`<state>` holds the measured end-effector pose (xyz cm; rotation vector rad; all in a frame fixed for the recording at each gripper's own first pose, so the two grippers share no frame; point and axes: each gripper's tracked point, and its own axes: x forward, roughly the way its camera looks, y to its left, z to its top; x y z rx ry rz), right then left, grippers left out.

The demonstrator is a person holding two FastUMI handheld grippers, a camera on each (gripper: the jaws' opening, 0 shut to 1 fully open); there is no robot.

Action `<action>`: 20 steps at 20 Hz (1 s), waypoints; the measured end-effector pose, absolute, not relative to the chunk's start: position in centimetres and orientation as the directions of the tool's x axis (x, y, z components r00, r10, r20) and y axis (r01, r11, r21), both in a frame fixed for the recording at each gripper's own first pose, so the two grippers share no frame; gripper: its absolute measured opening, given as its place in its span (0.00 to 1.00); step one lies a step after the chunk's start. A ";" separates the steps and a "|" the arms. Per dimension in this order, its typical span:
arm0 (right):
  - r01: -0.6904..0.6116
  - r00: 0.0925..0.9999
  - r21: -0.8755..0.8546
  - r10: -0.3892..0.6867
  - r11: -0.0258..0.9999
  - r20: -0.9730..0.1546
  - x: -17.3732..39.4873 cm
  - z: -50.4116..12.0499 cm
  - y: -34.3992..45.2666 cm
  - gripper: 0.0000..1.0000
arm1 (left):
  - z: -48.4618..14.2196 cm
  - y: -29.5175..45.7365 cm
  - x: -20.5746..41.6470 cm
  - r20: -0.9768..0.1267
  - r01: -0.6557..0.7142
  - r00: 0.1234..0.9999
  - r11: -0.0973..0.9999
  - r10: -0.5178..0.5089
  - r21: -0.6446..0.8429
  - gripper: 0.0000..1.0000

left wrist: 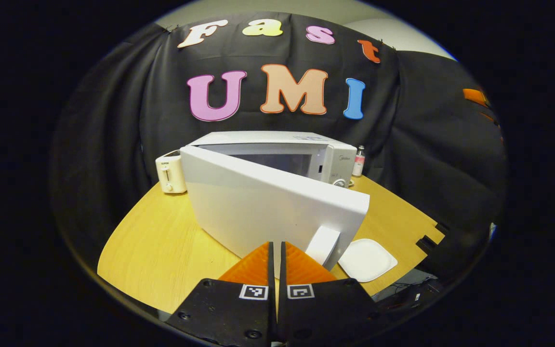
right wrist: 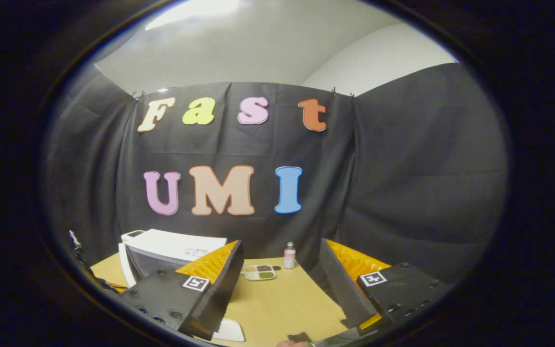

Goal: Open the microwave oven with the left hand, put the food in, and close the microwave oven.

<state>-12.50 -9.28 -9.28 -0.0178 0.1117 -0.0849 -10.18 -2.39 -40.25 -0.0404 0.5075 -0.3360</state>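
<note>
The boxy white microwave oven (left wrist: 277, 159) stands on the smooth wooden worktop (left wrist: 162, 241), its flat door (left wrist: 268, 207) swung partly open. The left gripper (left wrist: 276, 250) has its ribbed fingers clenched together, grasping nothing, just before the door's handle (left wrist: 323, 245). The right gripper (right wrist: 280, 289) is released, fingers spread wide above the worktop, with a compartmented food tray (right wrist: 259, 273) beyond them.

Little can be read. The microwave (left wrist: 277, 193) carries a small grey brand mark at the top of its control panel, too small to make out. A sticker on its top panel, seen in the right gripper view, shows print too fine to read. The bottle (left wrist: 358, 161) behind it has a label that is blurred. Each tool (left wrist: 276, 250) bears square black-and-white coded markers, not letters.
</note>
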 end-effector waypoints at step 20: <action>0.302 0.948 -0.049 -0.306 0.952 -0.090 -13.9 -7.5 -21.7 0.97 | -41.0 -10.8 2.1 -0.451 0.301 0.822 0.937 -0.348 -0.175 0.00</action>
